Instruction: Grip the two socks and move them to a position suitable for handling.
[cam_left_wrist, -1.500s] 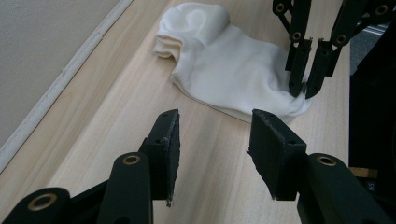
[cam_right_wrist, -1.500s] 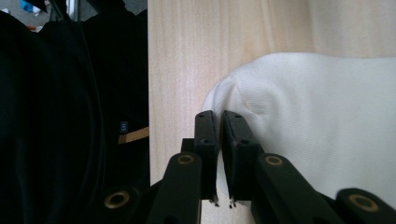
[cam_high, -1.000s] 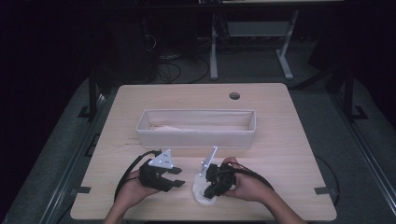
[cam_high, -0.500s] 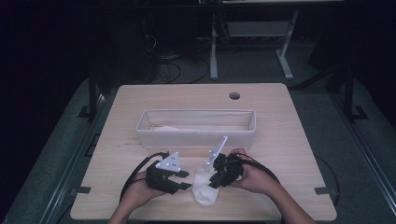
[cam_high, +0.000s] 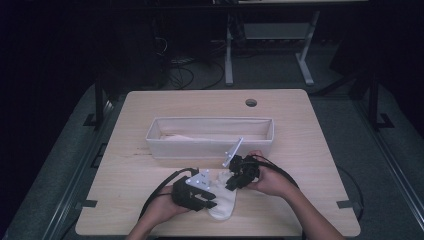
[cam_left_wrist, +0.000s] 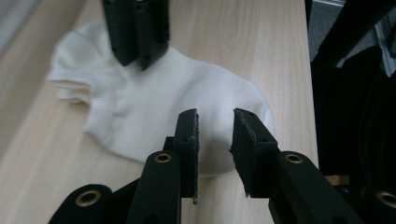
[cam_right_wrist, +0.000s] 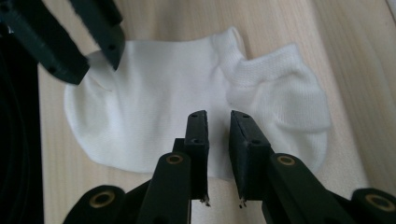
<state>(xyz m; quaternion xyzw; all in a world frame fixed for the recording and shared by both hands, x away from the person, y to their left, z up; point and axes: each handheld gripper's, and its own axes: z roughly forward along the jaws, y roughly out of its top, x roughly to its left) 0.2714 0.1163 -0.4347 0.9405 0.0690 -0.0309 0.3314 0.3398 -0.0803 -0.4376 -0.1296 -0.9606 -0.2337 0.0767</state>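
Observation:
A white ankle sock (cam_high: 223, 202) lies flat on the wooden table near its front edge, and shows close up as the sock (cam_left_wrist: 154, 107) and the sock (cam_right_wrist: 159, 121). My left gripper (cam_high: 207, 201) hovers over the sock's toe end, its jaws a little apart with nothing between them (cam_left_wrist: 215, 114). My right gripper (cam_high: 231, 184) is over the sock's middle beside the ribbed cuff (cam_right_wrist: 275, 88), jaws narrowly open (cam_right_wrist: 218, 114). The two grippers face each other across the sock.
A long white fabric bin (cam_high: 210, 136) stands across the middle of the table, just beyond the grippers. The table (cam_high: 310, 150) has a cable hole (cam_high: 251, 102) at the back. Black cables trail from both grippers towards the person's forearms.
My left gripper has slid right onto the sock's toe end. My right gripper has drawn back a little towards the bin, which uncovers more of the sock.

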